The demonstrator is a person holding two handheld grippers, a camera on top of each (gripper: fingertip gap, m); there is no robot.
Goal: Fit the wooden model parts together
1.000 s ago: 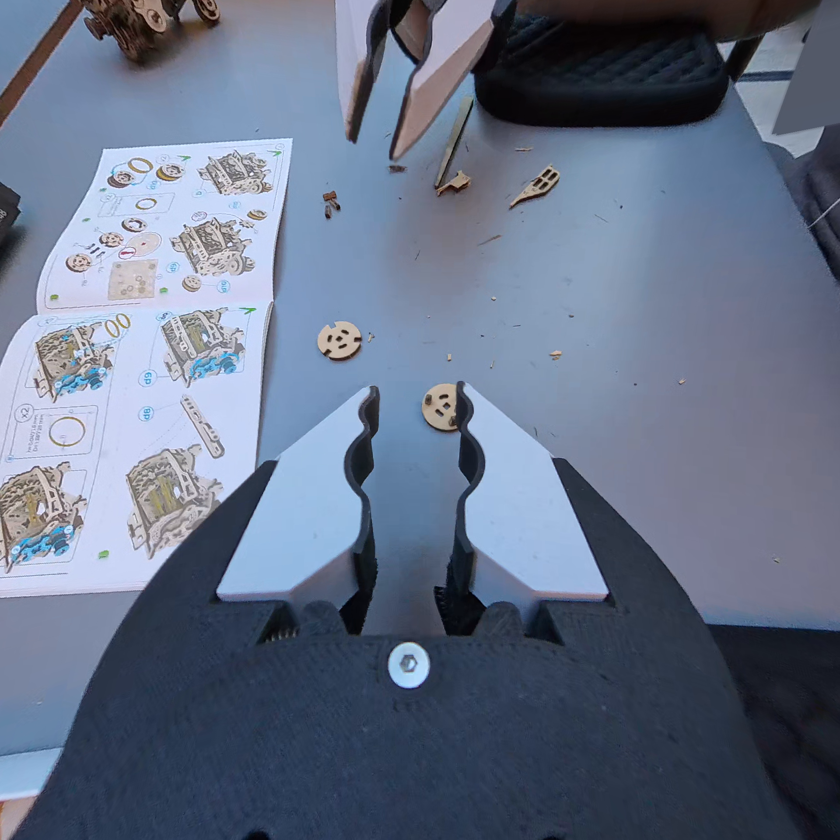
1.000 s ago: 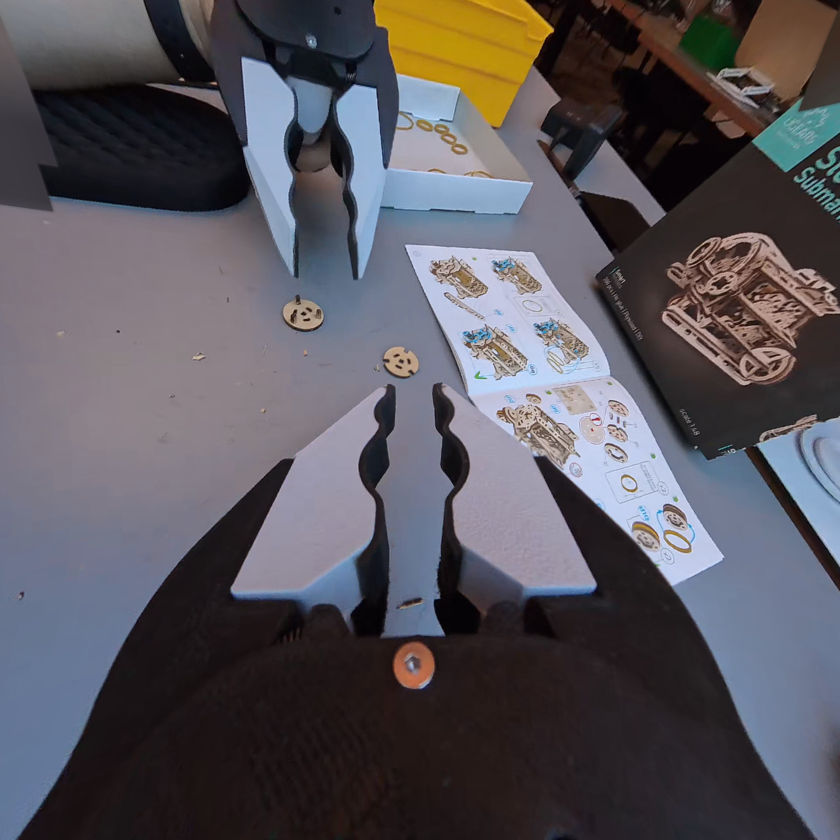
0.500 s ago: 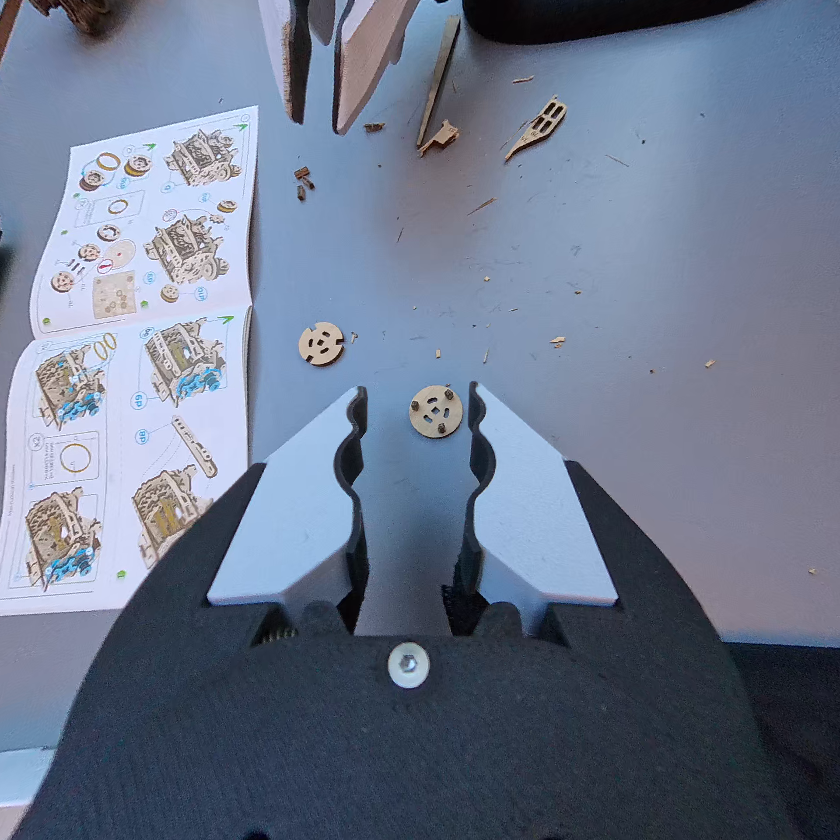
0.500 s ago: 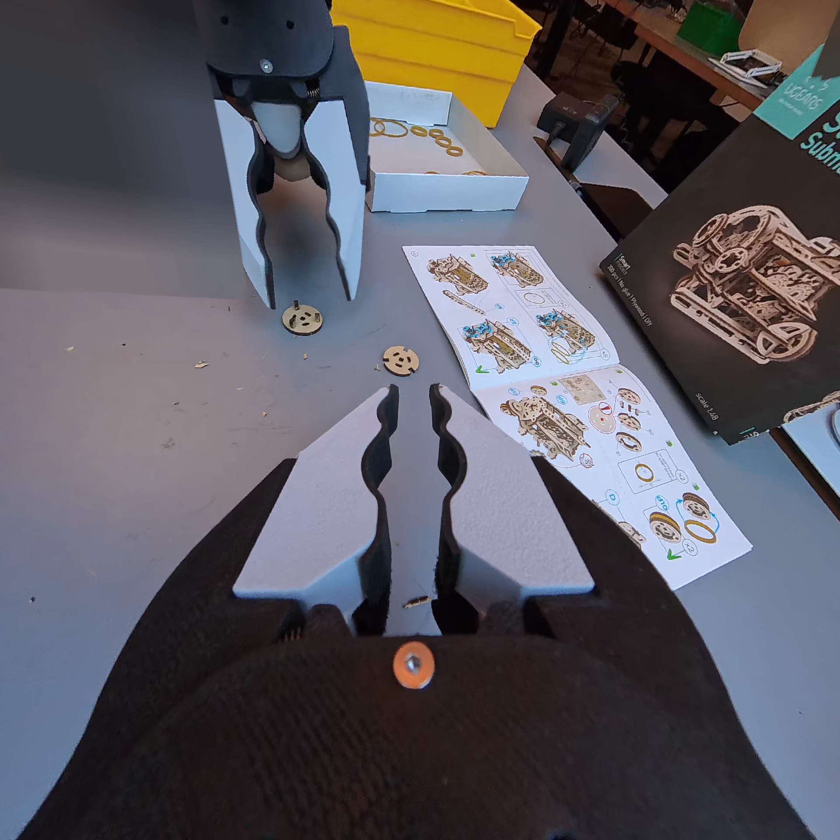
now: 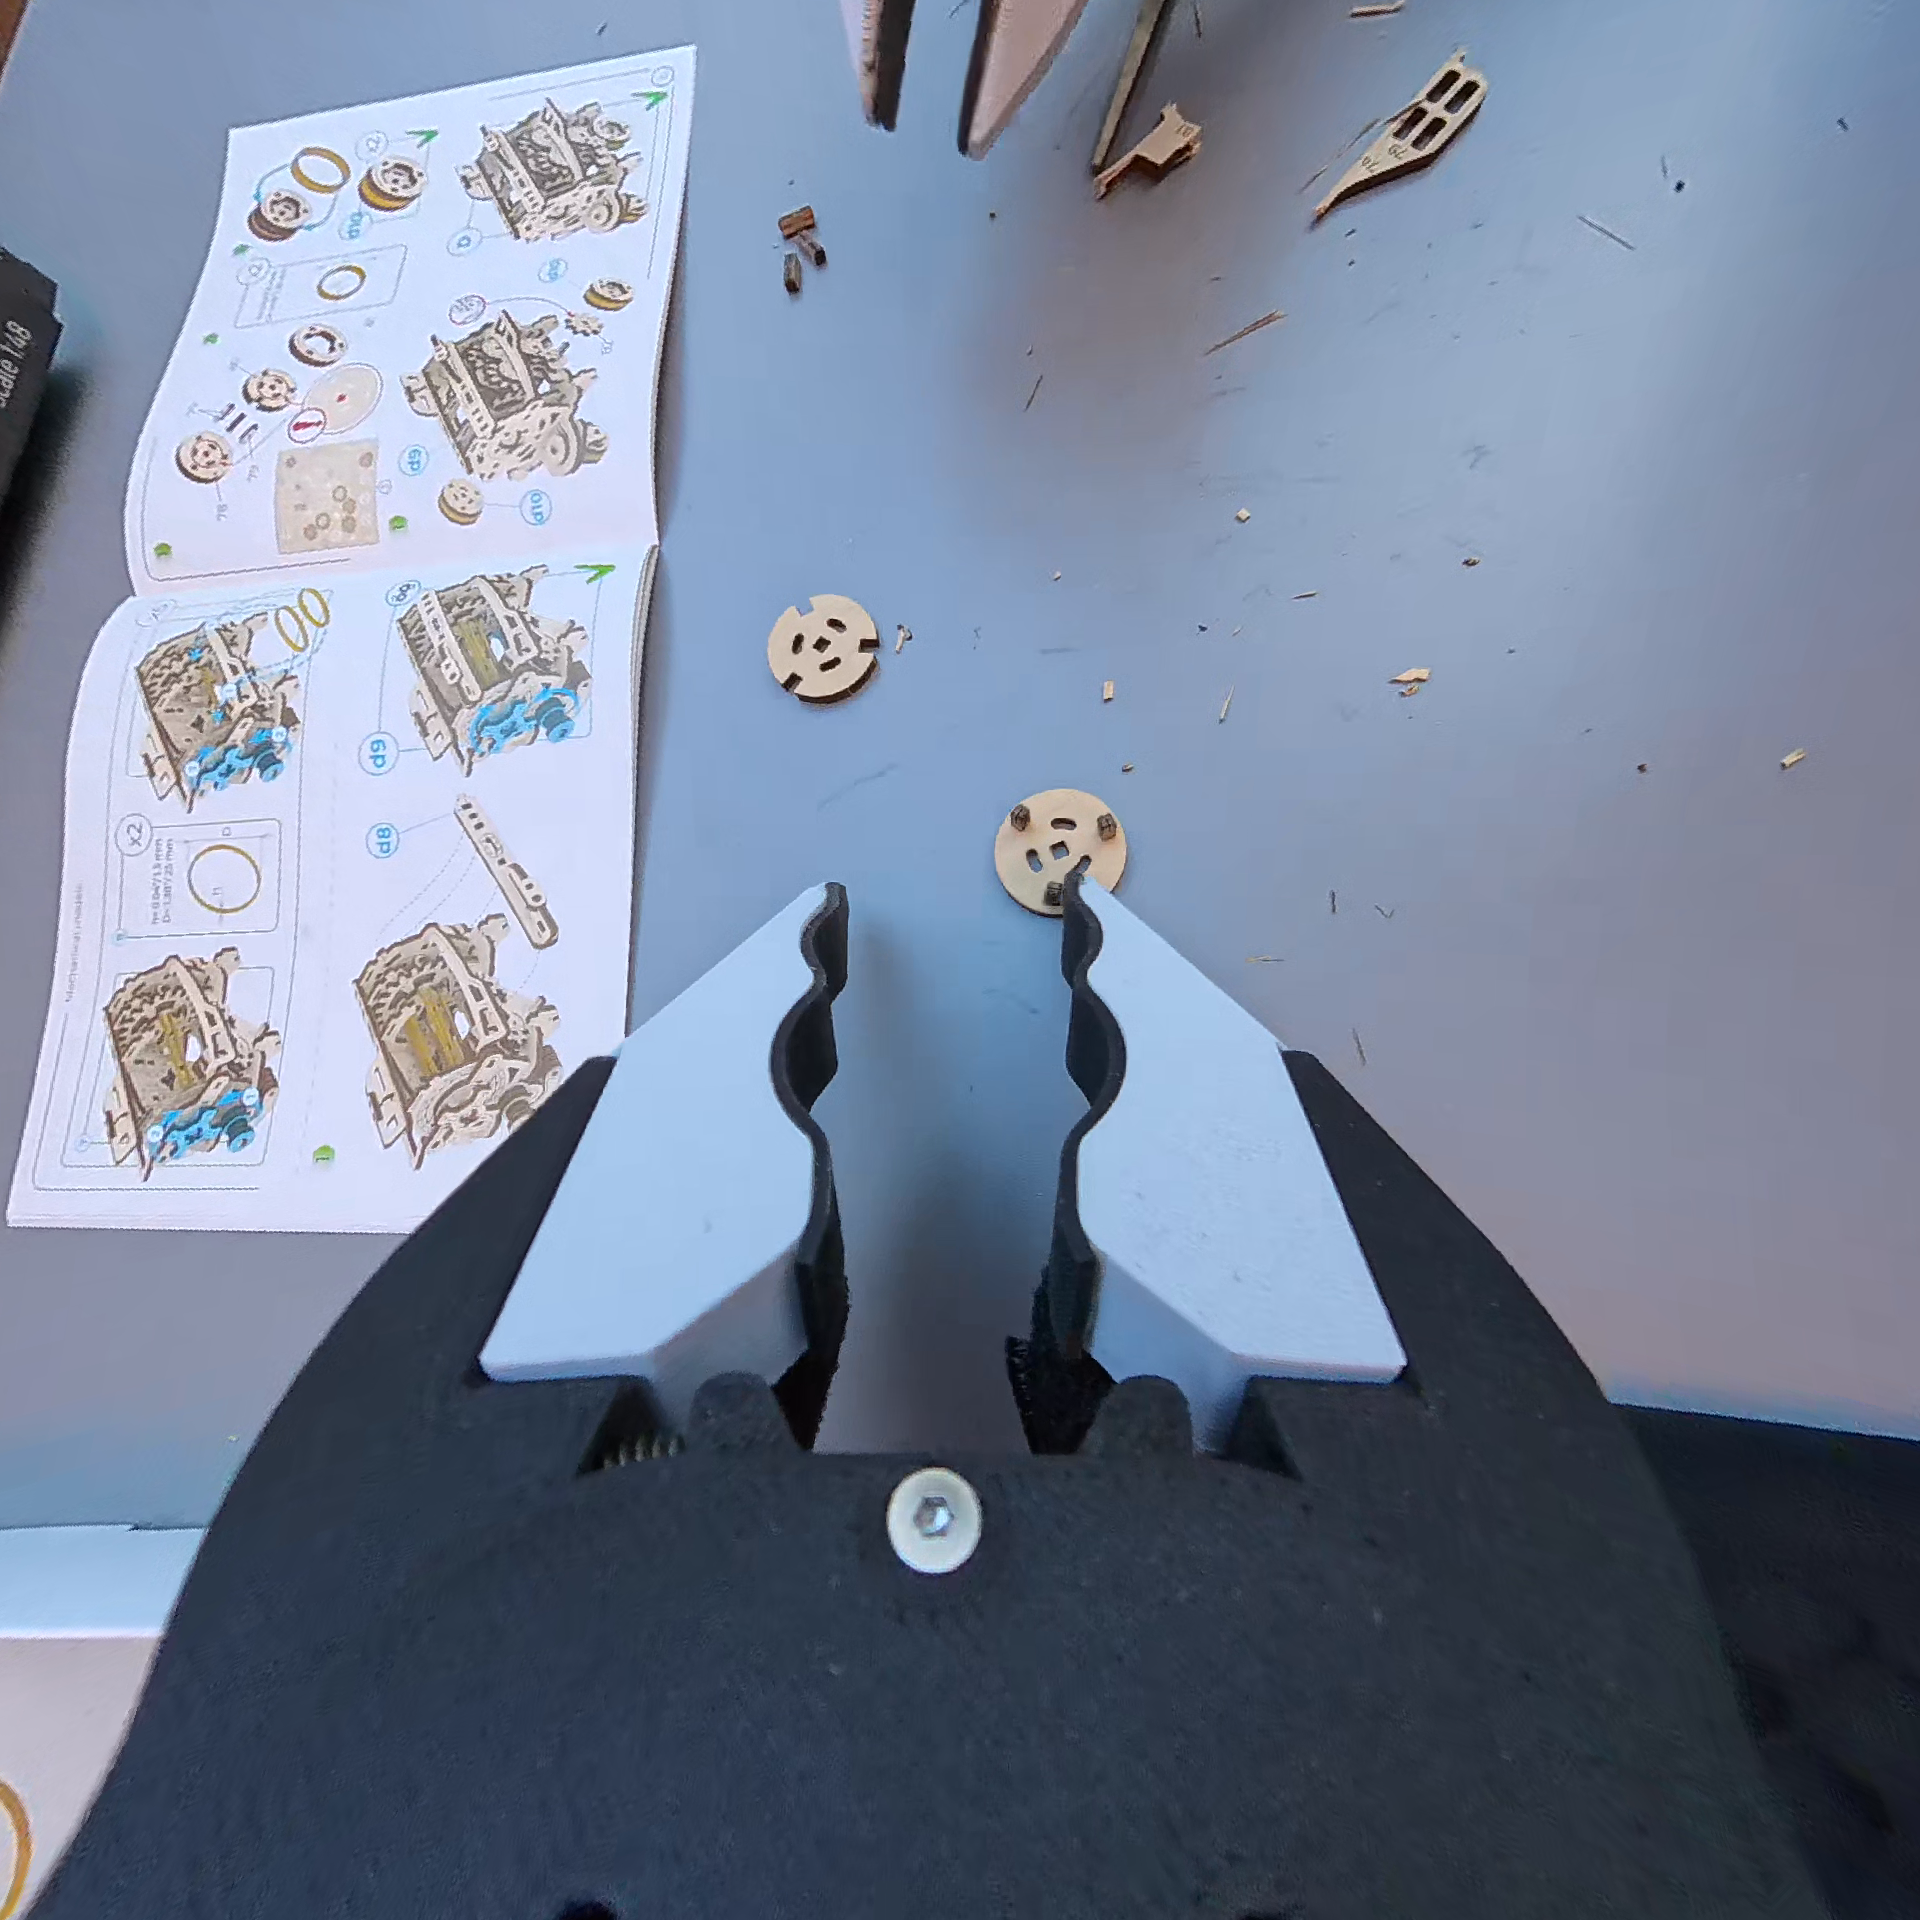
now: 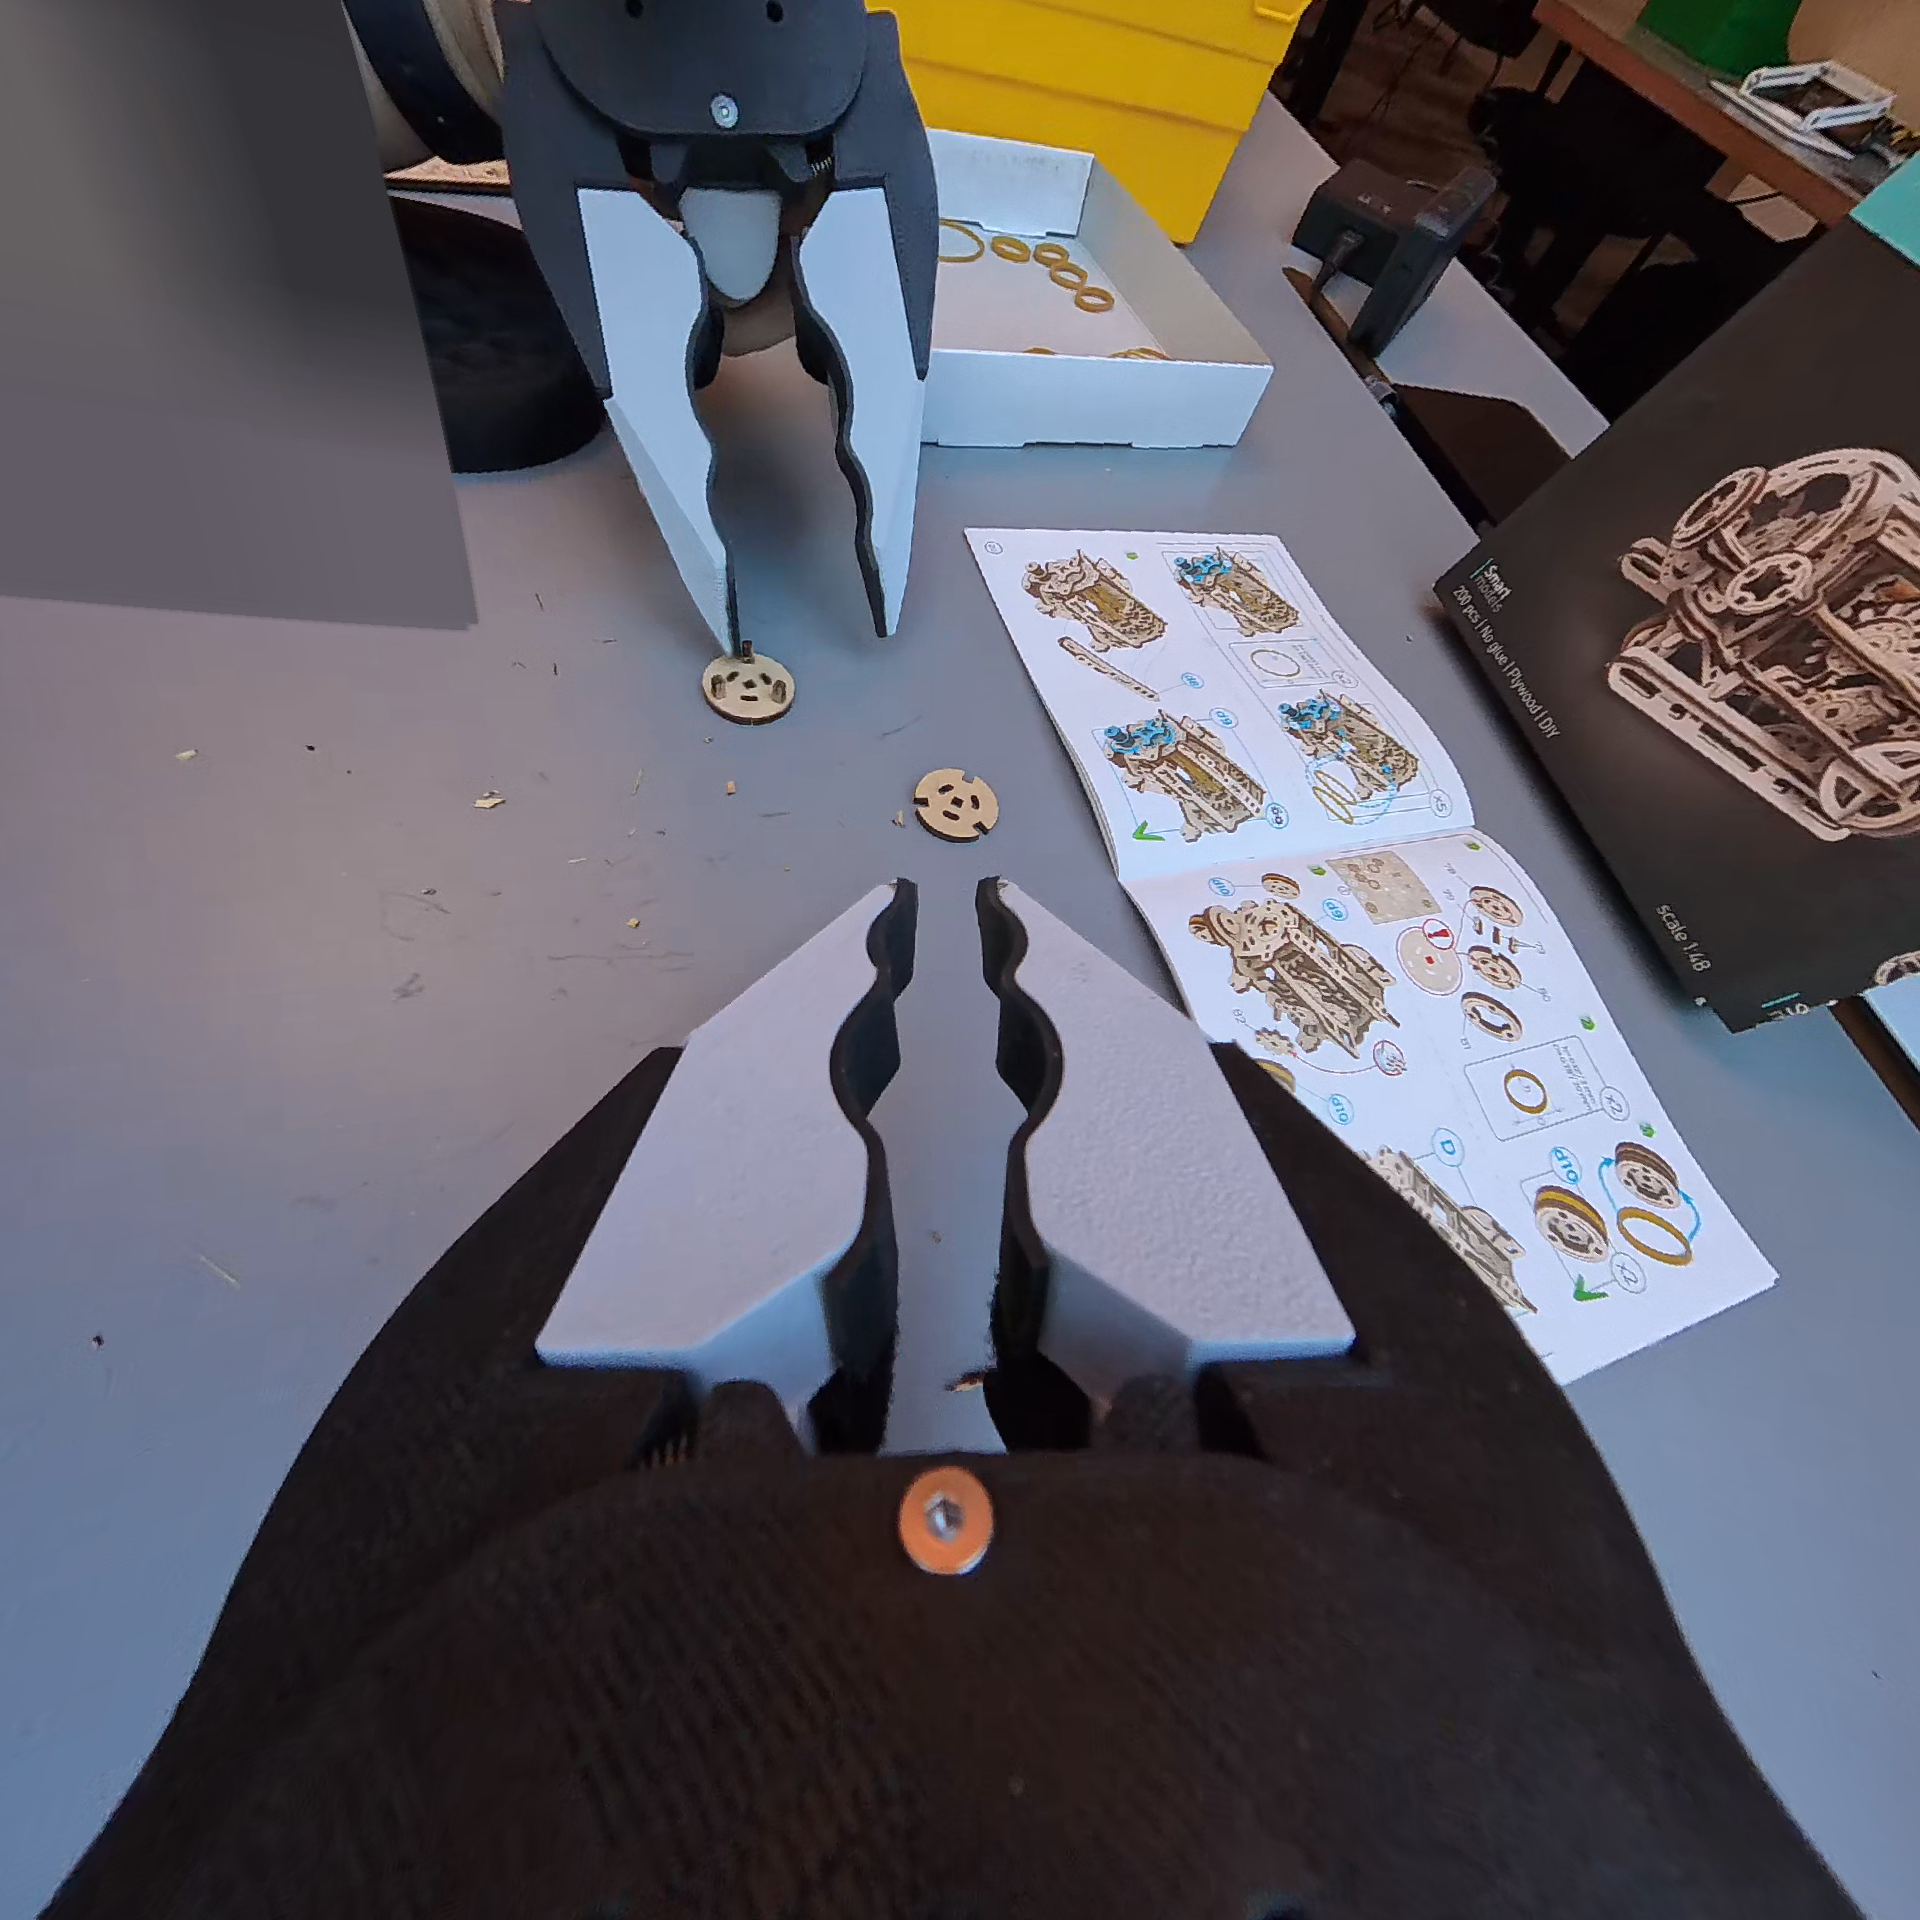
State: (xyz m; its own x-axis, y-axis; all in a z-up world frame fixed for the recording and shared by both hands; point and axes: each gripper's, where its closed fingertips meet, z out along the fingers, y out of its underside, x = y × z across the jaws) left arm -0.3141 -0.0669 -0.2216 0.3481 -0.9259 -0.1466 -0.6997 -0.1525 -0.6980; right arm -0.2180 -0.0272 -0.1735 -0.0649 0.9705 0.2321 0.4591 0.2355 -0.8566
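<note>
Left gripper [image 5: 948, 902]: jaws spread wide, holding nothing; one fingertip [image 5: 1075, 902] sits at the near edge of the peg disc [image 5: 1058, 850], apparently touching one peg, the other fingertip well clear of it.
Right gripper [image 6: 945, 885]: jaws parted by a narrow gap, empty, hovering short of the slot disc [image 6: 956, 802].
Peg disc: pale round plywood piece flat on the table [image 5: 1455, 935], with a small centre hole, short slots, and three dark pegs standing up near its rim.
Slot disc: same size and colour, lying flat between the peg disc and the booklet [image 5: 364, 623]; notches cut into its rim, small holes around the middle, no pegs.
Scraps: offcuts [image 5: 1397, 130] and splinters lie far beyond the peg disc.
Hidden: one peg is partly covered by the left fingertip; whether it presses or only grazes cannot be told. The right gripper's tips are cut off at the top edge of the left wrist view.
</note>
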